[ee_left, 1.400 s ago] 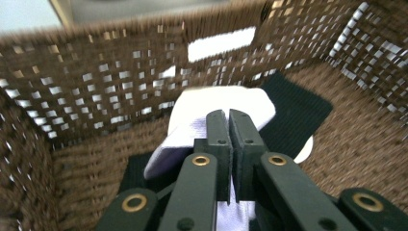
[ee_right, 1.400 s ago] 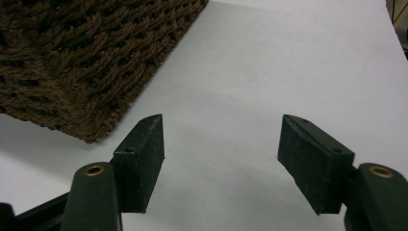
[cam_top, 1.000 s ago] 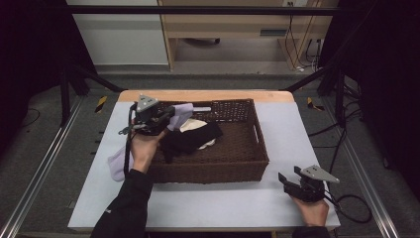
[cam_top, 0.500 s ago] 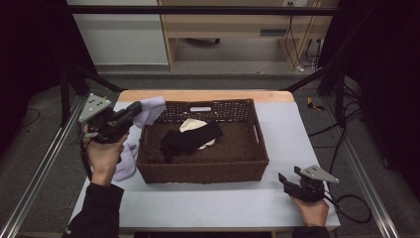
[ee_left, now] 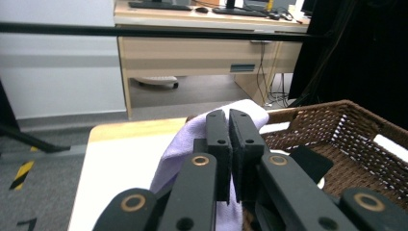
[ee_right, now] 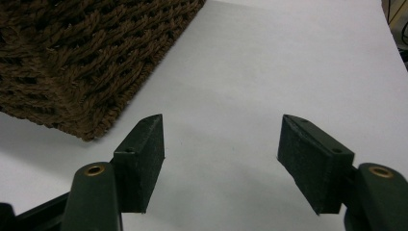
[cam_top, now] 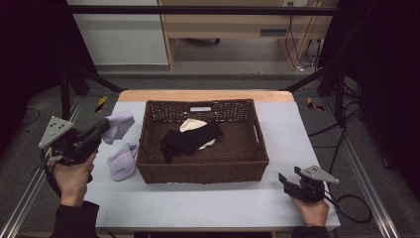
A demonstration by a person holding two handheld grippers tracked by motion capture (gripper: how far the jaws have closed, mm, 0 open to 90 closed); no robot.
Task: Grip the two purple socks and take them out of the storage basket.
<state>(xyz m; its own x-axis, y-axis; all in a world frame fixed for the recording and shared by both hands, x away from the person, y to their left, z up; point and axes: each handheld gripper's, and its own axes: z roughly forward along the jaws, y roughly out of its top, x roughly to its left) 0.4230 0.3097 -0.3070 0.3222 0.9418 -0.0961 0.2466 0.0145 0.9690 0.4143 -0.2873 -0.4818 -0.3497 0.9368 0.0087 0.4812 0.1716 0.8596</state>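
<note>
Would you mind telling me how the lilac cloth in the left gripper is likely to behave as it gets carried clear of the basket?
The lilac cloth is probably floppy: it droops from the left gripper in soft folds. It seems light, since a pinch at one edge holds it. Its loose end may drag or snag on the wicker basket rim.

Basket (cam_top: 203, 168) mid-table — socks (cam_top: 188, 141) inside, another sock (cam_top: 121, 161) left of it

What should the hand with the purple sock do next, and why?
Probably lower the left gripper and let go: its jaws are shut on the purple sock, held left of the basket, just above another purple sock lying on the table.
</note>
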